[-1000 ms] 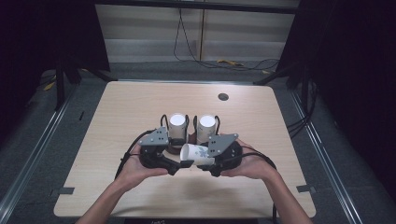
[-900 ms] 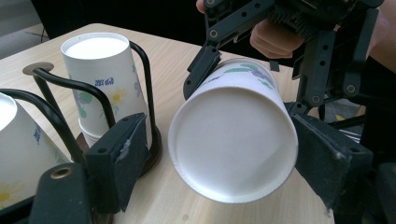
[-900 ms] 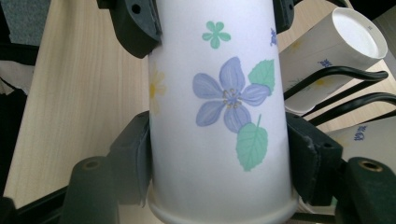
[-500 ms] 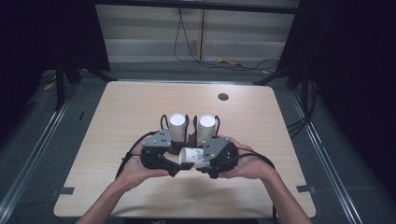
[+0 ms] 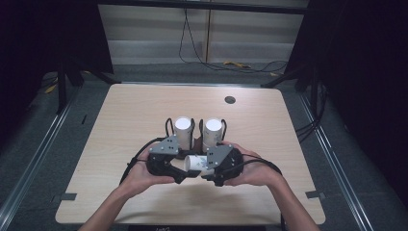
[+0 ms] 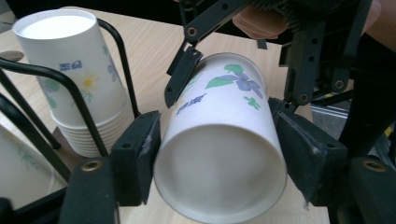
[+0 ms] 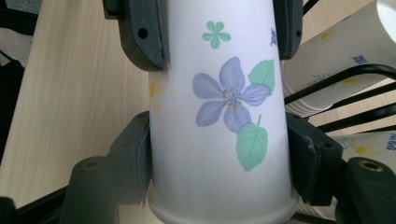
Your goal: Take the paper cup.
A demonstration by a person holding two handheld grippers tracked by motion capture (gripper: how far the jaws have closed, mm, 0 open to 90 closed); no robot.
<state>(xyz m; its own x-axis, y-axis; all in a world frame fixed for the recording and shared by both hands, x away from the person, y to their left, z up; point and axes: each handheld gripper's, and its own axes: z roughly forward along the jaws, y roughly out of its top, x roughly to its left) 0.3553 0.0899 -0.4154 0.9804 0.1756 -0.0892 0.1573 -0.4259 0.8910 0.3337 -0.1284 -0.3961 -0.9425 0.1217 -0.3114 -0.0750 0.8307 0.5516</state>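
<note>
A white paper cup (image 5: 196, 162) with purple flowers lies on its side above the near middle of the table, held between both grippers. In the left gripper view its base (image 6: 219, 177) faces the camera. My left gripper (image 6: 219, 149) has just been closing, and its pads (image 6: 140, 154) now press on both sides of the base end. My right gripper (image 7: 222, 163) is shut on the cup (image 7: 219, 116) near its rolled rim. In the high view the left gripper (image 5: 185, 167) and the right gripper (image 5: 206, 169) meet at the cup.
Two stacks of upside-down flowered cups stand in black wire holders (image 5: 183, 130) (image 5: 212, 132) just behind the hands; one stack (image 6: 79, 84) is close to the left jaw. A round dark grommet (image 5: 230, 100) sits at the table's far side. The table (image 5: 120, 120) is light wood.
The left gripper's jaws have closed from wide apart onto the cup's base end. The right gripper keeps its grip, and both hands stay about where they were.
</note>
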